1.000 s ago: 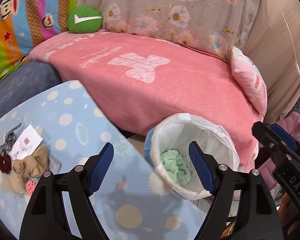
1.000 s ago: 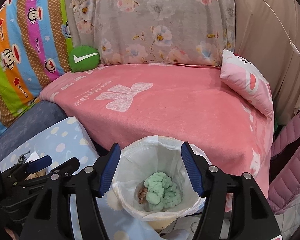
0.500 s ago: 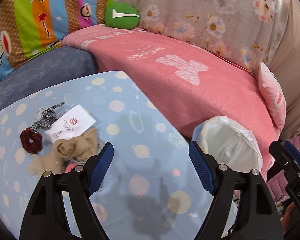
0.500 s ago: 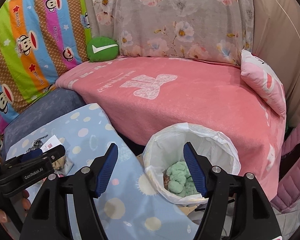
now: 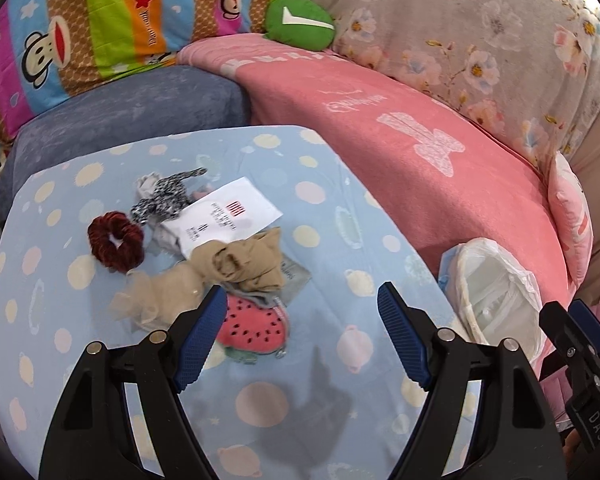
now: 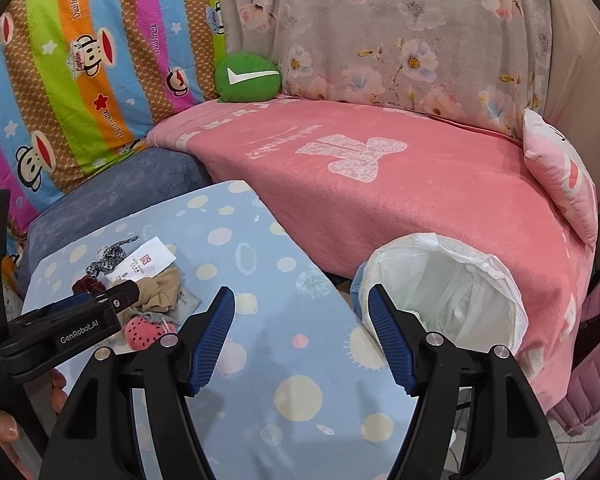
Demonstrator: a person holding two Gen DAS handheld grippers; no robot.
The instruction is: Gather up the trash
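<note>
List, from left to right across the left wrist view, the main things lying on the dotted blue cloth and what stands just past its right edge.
Dark red scrunchie → white paper tag → watermelon-print pouch → bin lined with a white bag, standing off the dotted blue cloth.

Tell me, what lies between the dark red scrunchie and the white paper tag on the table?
In the left wrist view, a black-and-white patterned scrunchie lies between the dark red scrunchie and the white paper tag, its end tucked under the tag's edge.
</note>
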